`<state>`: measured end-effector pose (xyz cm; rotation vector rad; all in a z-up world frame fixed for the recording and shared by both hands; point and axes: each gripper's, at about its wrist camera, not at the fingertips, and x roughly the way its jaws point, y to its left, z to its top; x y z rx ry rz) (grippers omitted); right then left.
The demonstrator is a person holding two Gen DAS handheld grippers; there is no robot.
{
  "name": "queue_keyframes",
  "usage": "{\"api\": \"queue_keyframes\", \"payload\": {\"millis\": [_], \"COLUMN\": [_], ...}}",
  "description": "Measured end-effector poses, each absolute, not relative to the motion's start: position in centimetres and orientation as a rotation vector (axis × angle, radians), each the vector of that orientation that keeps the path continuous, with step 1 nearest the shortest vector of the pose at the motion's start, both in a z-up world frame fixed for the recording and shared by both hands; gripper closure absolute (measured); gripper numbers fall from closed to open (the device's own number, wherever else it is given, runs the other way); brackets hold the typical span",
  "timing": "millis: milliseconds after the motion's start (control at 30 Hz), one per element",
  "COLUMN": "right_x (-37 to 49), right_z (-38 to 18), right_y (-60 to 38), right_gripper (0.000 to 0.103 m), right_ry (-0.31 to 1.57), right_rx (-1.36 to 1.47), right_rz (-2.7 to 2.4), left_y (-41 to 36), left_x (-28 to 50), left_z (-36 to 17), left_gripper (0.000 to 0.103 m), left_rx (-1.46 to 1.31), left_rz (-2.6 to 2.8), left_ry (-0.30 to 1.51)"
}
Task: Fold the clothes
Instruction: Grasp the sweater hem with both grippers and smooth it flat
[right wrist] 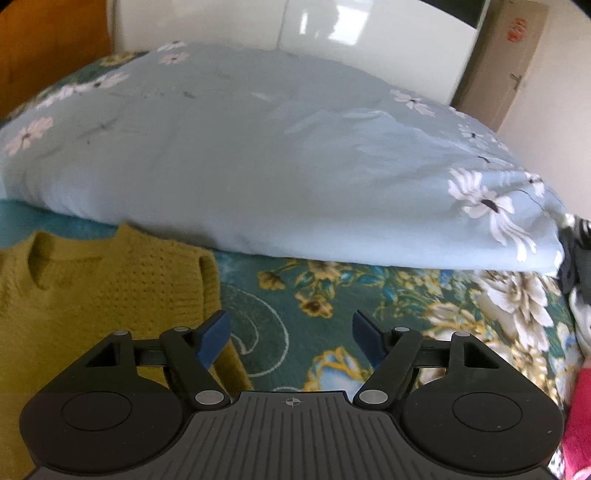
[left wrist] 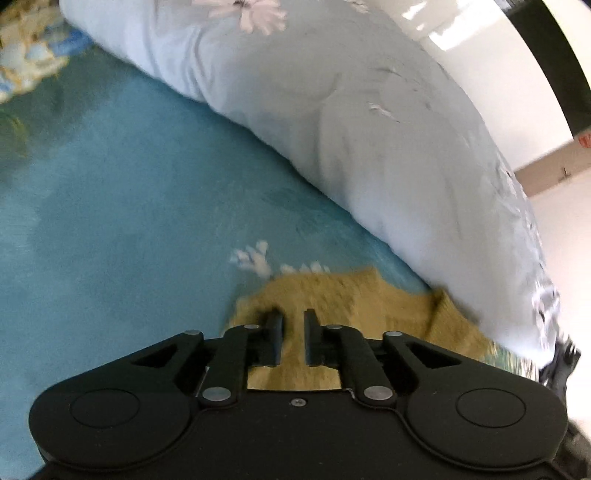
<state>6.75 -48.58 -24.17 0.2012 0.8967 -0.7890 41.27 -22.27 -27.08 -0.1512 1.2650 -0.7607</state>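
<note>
A mustard-yellow knitted sweater (right wrist: 92,291) lies on the bed, its neckline toward the pillow-like duvet. In the left wrist view the sweater (left wrist: 343,295) is blurred, and my left gripper (left wrist: 293,321) has its black fingers nearly together with yellow knit between them. My right gripper (right wrist: 291,332) is open, its blue-padded fingers wide apart above the floral sheet, its left finger (right wrist: 214,332) over the sweater's right edge. It holds nothing.
A bulky pale-blue floral duvet (right wrist: 277,166) lies across the back of the bed. The teal floral bedsheet (right wrist: 369,295) covers the bed. A pink garment (right wrist: 580,413) and dark cloth (right wrist: 576,258) lie at the right. A white headboard (right wrist: 369,33) is behind.
</note>
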Motion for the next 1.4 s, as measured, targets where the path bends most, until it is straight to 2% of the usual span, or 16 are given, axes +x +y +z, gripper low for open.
{"api": "queue_keyframes", "payload": {"millis": [133,267,400,533,600,700,1000,1067,1200,1267,1400], "right_x": [4.1,-0.2,-6.2,-11.1,-12.9,-14.8,-14.5,-14.5,-15.0,-15.3,-15.9], "right_z": [-21.7,-20.3,-21.2,-24.1,-25.6,-27.7,-31.5,-32.1,-32.6,-32.4,-31.8], "right_y": [-46.6,-43.8,-40.4,-37.4,-36.7,-36.4,-36.4,-36.4,-36.5,-37.0,-37.4], "right_gripper": [0.032,0.032,0.033,0.045,0.046,0.046,0.048,0.055,0.061,0.074,0.084], "right_ry": [0.905,0.954,1.066,1.210,1.252,1.264,1.254,1.250,1.232,1.218,1.210], "right_rx": [0.232,0.294,0.366,0.436,0.488,0.568,0.463,0.477,0.518,0.570,0.593], "right_rz": [-0.813,-0.849,-0.861,-0.795,-0.774,-0.761,-0.566,-0.532,-0.521,-0.529,-0.505], "left_y": [-18.5,-14.8,-11.3,-7.6,-6.0,-4.1,-1.7,-1.7,-2.2,-1.9,-2.0], "left_x": [37.0,31.7,25.7,20.0,17.5,14.1,7.8,7.2,6.9,6.4,6.8], "left_z": [-23.0,-20.6,-21.5,-23.2,-23.7,-24.5,-27.5,-27.8,-28.3,-28.1,-28.1], "left_gripper": [0.073,0.070,0.068,0.068,0.067,0.060,0.059,0.056,0.055,0.052,0.051], "left_rx": [-0.088,-0.042,0.032,0.069,0.080,0.088,0.094,0.097,0.120,0.110,0.080], "left_rz": [-0.764,-0.755,-0.714,-0.624,-0.583,-0.550,-0.489,-0.490,-0.492,-0.502,-0.521], "left_ry": [1.213,1.231,1.300,1.395,1.415,1.414,1.395,1.396,1.405,1.408,1.408]}}
